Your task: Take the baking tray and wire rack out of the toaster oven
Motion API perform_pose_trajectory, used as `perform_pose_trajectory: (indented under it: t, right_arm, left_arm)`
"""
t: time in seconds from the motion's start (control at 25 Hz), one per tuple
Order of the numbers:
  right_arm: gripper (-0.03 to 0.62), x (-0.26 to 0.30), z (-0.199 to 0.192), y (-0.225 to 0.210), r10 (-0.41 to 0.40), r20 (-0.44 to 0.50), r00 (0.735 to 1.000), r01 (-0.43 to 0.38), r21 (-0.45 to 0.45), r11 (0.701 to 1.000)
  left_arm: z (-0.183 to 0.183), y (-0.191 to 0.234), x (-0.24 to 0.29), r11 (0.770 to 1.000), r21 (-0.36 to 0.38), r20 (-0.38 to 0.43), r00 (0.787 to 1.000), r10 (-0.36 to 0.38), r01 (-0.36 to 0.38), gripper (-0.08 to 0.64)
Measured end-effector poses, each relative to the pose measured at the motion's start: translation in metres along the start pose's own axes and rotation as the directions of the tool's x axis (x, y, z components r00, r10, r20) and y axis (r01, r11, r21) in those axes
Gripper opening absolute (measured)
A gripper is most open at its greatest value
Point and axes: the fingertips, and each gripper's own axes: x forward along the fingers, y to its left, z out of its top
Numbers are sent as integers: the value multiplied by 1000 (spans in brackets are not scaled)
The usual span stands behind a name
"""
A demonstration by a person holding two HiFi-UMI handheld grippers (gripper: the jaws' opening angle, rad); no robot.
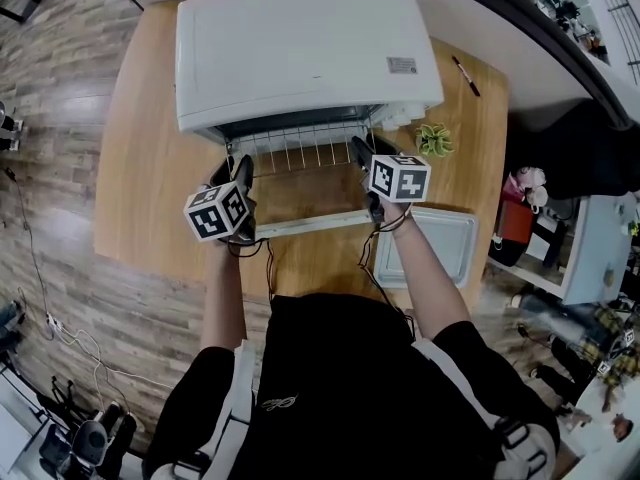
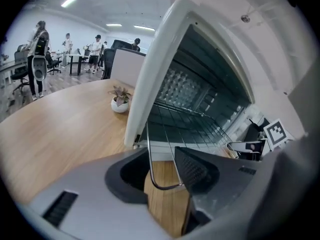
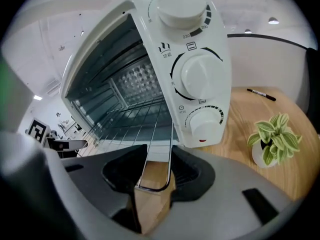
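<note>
Wire rack (image 1: pixel 300 148) sits partly drawn out of the toaster oven (image 1: pixel 300 48), level above the folded-down door (image 1: pixel 310 226), with its rear still inside the cavity. Left gripper (image 2: pixel 165 176) straddles the rack's front left corner: jaws partly open, the rounded wire corner filling the gap and lying against the ribbed pad (image 2: pixel 192 169). Right gripper (image 3: pixel 152 176) takes the front right corner the same way, jaws partly open and closed onto the wire loop, which meets both inner faces. Baking tray (image 1: pixel 440 253) lies flat on the wooden table (image 1: pixel 150 168), outside the oven, just beside the person's right forearm. A small potted plant (image 1: pixel 434 140) and a pen (image 1: pixel 465 75) stand near the oven's control side.
</note>
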Motion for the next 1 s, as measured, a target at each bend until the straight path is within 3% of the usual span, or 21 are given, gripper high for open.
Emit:
perform_pose_trajectory:
  t: [0.44, 0.76, 1.0]
  right_arm:
    - [153, -24, -25, 8, -9, -17, 1000, 9, 3, 1000]
    - [152, -47, -40, 13, 30, 13, 999, -31, 53, 998]
    - [150, -65, -57, 14, 37, 19, 999, -38, 42, 998]
  left_arm:
    - [-26, -7, -29, 1000, 23, -13, 1000, 13, -12, 160]
    - [-39, -17, -53, 1000, -13, -8, 1000, -1, 1, 160]
    - [-58, -27, -72, 1000, 1, -6, 1000, 18, -18, 160]
